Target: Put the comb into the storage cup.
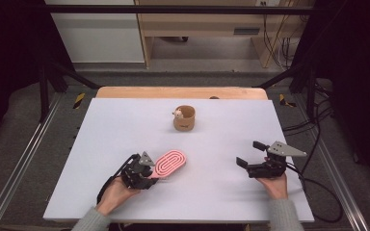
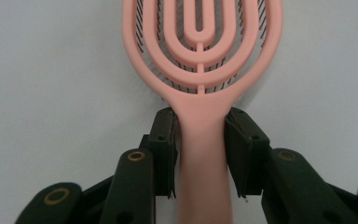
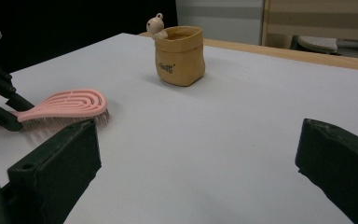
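My left gripper [image 2: 199, 154] clamps the brush [image 2: 200, 56] by its handle for control; right gripper [image 3: 200, 177] idles wide open, empty.

High view overhead, gripper views low, close — both share brush [image 2: 200, 51].
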Tool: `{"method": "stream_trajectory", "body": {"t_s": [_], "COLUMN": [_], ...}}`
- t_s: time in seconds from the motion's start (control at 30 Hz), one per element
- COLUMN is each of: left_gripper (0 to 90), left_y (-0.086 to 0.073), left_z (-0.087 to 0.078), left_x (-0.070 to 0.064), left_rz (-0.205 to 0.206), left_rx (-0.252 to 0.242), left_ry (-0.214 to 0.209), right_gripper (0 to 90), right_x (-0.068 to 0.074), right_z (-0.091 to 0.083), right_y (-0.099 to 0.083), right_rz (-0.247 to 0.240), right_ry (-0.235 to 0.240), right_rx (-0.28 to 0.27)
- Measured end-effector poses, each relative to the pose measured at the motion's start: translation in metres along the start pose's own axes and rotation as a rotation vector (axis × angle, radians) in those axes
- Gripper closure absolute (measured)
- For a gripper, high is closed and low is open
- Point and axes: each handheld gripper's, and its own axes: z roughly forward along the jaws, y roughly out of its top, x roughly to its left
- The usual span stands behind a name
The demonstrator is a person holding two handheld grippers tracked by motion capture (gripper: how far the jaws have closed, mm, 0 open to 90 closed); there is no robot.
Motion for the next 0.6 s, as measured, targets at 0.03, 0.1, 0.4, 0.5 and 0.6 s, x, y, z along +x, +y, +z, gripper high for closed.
{"method": "stream_trajectory", "body": {"t_s": [0.03, 0.1, 0.4, 0.5, 0.6], "left_gripper": [65.5, 65.8, 67.0, 67.5, 67.9], "left_y": [0.0002, 0.0005, 0.001, 0.0007, 0.0006], "left_z": [0.0, 0.0, -0.0001, -0.0005, -0.0008], "left_x": [0.0002, 0.0004, 0.0006, 0.0016, 0.0016], "left_rz": [-0.002, -0.004, 0.001, -0.001, 0.0], "left_rx": [0.003, 0.007, 0.014, 0.015, 0.011], "left_ry": [0.0, 0.0, -0.003, -0.007, -0.002], "right_gripper": [0.4, 0.4, 0.4, 0.4, 0.4], "right_x": [-0.0001, 0.0, 0.0, 0.0, -0.0001], "right_z": [0.0, 0.0001, 0.0005, 0.0006, 0.0006], "right_y": [0.0, 0.0, -0.0001, -0.0002, -0.0002], "right_rz": [0.0, 0.001, -0.001, 0.0, -0.001], "right_ry": [0.0, 0.0, -0.001, 0.001, 0.001], "right_rx": [0.0, 0.001, 0.001, 0.002, 0.003]}}
